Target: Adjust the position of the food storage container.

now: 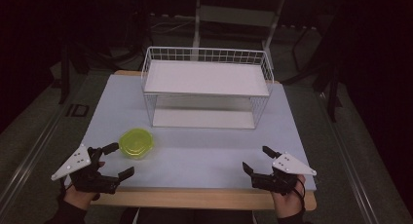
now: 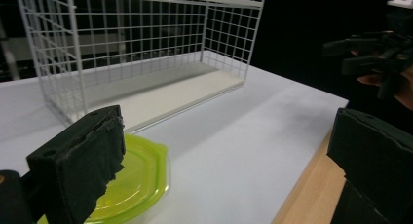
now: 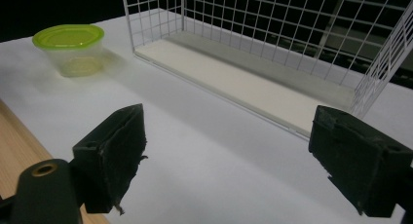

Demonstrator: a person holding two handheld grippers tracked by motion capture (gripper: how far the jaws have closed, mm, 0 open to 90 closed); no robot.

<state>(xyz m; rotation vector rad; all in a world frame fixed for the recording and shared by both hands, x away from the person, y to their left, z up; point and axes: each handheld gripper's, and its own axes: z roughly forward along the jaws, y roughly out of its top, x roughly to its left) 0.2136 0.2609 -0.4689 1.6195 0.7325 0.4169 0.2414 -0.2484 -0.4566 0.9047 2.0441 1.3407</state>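
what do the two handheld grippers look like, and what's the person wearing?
Both the left gripper and right gripper are black, with two blocky jaws faced in rough, frayed pads. Each carries a grey triangular plate with small dots. A cable trails from the right one. Sleeves look dark.

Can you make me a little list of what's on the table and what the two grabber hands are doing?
table: white mat on a wooden top
container: clear tub with a green lid, front left, lid on
rack: white wire rack with two shelves, at the back
left gripper: jaws open, beside the tub, not touching it
right gripper: jaws open, holding nothing, front right
nearest to the tub: left gripper
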